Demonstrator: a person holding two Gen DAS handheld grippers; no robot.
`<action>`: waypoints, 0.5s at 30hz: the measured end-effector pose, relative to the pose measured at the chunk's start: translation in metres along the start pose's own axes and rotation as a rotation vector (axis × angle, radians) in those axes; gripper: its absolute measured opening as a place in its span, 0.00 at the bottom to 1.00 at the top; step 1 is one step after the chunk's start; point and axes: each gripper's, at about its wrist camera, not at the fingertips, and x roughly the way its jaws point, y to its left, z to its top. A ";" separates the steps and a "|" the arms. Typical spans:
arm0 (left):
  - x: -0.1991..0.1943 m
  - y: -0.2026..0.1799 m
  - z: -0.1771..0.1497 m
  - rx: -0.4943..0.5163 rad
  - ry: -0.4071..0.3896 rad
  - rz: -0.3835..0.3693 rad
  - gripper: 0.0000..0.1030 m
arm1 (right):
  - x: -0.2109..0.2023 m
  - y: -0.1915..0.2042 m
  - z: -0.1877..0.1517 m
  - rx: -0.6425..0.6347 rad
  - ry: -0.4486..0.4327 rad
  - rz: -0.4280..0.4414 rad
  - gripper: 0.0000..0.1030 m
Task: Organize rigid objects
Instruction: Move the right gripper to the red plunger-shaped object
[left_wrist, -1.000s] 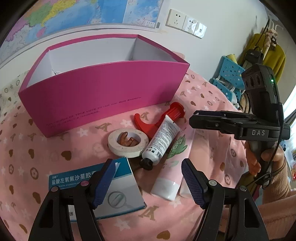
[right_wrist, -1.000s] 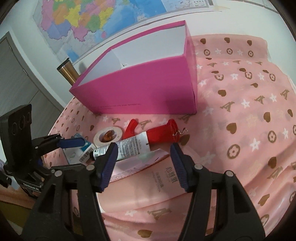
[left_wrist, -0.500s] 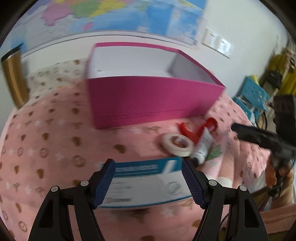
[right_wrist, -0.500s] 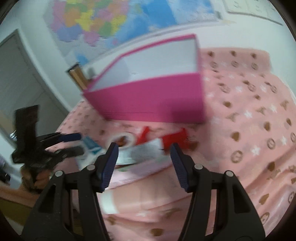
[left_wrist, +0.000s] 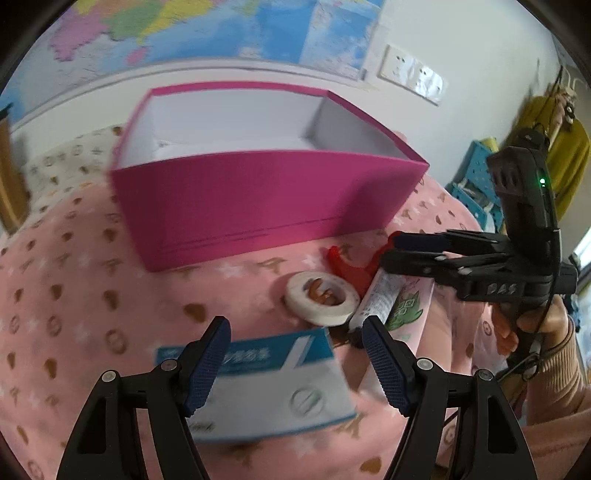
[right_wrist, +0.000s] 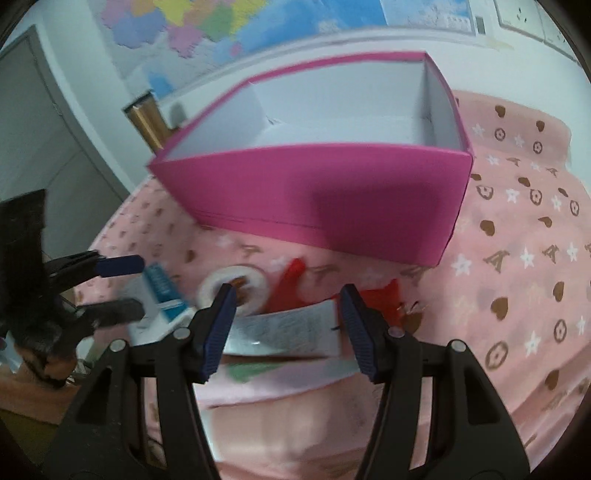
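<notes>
Both claws poised over clutter in front of pink box (left_wrist: 258, 199).
Left claw (left_wrist: 295, 363) apart, straddling blue-white carton (left_wrist: 280, 384), unclamped; right claw (right_wrist: 288, 328) apart above white tube (right_wrist: 284, 330). Tape roll (left_wrist: 321, 297) and red piece (left_wrist: 347, 262) near box front, presumably awaiting transfer inside.

A small room with a map on the white wall

The colourful map (left_wrist: 221, 33) hangs above white wall sockets (left_wrist: 412, 75); a grey door (right_wrist: 40, 136) stands left, a yellow garment (left_wrist: 565, 155) hangs right, and a pink patterned cloth (right_wrist: 524, 236) covers the tabletop.
</notes>
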 end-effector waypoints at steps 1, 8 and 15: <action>0.006 -0.001 0.003 0.002 0.013 -0.017 0.73 | 0.002 0.000 0.001 -0.008 0.009 -0.010 0.59; 0.029 -0.010 0.010 0.035 0.063 -0.029 0.73 | 0.001 0.004 -0.010 -0.098 0.112 -0.045 0.59; 0.040 -0.013 0.014 0.038 0.082 -0.001 0.71 | -0.009 -0.021 -0.022 0.001 0.092 -0.038 0.59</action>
